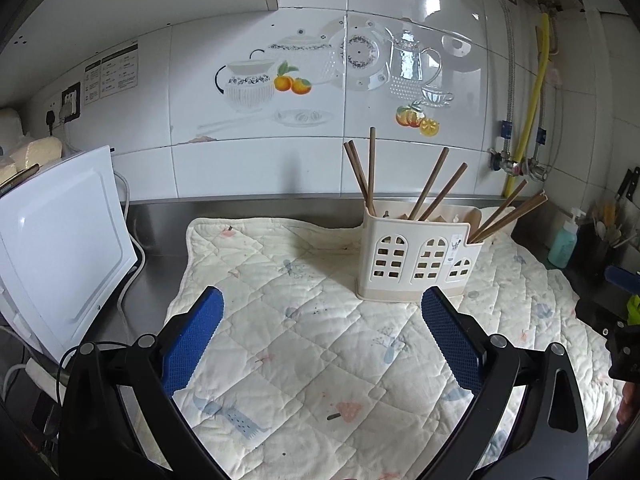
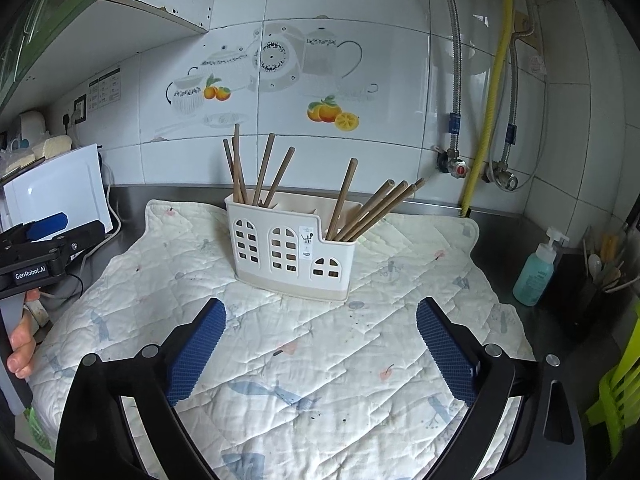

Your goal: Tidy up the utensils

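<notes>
A cream utensil holder [image 1: 416, 264] with arched cut-out windows stands upright on a quilted mat [image 1: 312, 344]; it also shows in the right wrist view [image 2: 290, 250]. Several brown wooden chopsticks [image 1: 434, 184] stand in its compartments, some leaning right [image 2: 374, 210]. My left gripper [image 1: 320, 304] is open and empty, above the mat in front of the holder. My right gripper [image 2: 320, 312] is open and empty, also just in front of the holder. The left gripper also appears at the left edge of the right wrist view [image 2: 44, 240].
A white appliance [image 1: 60, 248] with cables stands at the left on the steel counter [image 1: 160, 232]. A blue soap bottle [image 2: 536, 272] and a dark cutlery caddy [image 2: 600, 276] stand at the right. Pipes and valves [image 2: 480, 168] run along the tiled wall.
</notes>
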`<state>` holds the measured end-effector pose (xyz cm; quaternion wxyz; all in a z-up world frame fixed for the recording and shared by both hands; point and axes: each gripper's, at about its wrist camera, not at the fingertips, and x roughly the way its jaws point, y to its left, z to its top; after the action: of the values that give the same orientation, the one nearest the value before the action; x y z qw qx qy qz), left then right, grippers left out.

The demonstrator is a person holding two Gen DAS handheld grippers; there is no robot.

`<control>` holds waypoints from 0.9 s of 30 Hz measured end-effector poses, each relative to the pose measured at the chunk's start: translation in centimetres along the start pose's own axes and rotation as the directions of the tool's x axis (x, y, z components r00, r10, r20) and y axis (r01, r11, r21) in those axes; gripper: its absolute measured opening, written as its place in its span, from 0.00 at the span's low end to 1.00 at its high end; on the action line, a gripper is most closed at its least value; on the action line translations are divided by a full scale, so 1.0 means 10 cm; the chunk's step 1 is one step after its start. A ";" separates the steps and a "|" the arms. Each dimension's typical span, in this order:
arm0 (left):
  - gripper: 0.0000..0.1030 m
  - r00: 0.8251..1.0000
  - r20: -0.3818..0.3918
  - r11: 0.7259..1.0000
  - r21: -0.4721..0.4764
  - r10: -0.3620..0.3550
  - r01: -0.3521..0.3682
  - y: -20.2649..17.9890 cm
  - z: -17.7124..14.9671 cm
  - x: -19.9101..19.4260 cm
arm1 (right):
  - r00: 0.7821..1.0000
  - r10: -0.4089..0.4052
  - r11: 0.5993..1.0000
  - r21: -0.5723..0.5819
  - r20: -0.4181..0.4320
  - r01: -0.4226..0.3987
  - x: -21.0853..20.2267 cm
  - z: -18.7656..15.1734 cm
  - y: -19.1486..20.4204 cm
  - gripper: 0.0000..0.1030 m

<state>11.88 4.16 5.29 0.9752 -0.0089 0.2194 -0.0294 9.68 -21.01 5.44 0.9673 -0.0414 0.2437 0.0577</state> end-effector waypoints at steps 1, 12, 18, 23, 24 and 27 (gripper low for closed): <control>0.95 1.000 -0.004 1.000 0.002 -0.001 0.001 -0.01 -0.02 0.00 | 1.000 -0.001 1.000 0.000 -0.002 0.001 0.00 -0.01 0.00 0.90; 0.95 0.997 -0.057 0.999 0.013 0.042 -0.042 -0.01 -0.18 0.05 | 0.999 0.005 1.000 0.027 -0.031 -0.004 0.05 -0.10 -0.05 0.91; 0.95 0.996 -0.071 0.998 0.030 0.049 -0.047 -0.03 -0.23 0.05 | 0.999 0.012 0.999 0.037 -0.038 -0.010 0.08 -0.11 -0.05 0.91; 0.95 0.995 -0.083 0.998 0.034 0.053 -0.051 -0.04 -0.26 0.08 | 0.999 0.016 0.999 0.041 -0.046 -0.014 0.10 -0.13 -0.04 0.91; 0.95 0.995 -0.085 0.998 0.035 0.053 -0.051 -0.04 -0.27 0.08 | 0.999 0.015 0.999 0.040 -0.048 -0.014 0.10 -0.13 -0.03 0.91; 0.95 0.994 -0.090 0.998 0.038 0.054 -0.051 -0.04 -0.29 0.09 | 0.998 0.018 0.999 0.039 -0.054 -0.016 0.12 -0.15 -0.02 0.91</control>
<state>11.42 3.68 2.31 0.9646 0.0155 0.2630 -0.0079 10.05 -21.28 3.61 0.9604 -0.0223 0.2713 0.0601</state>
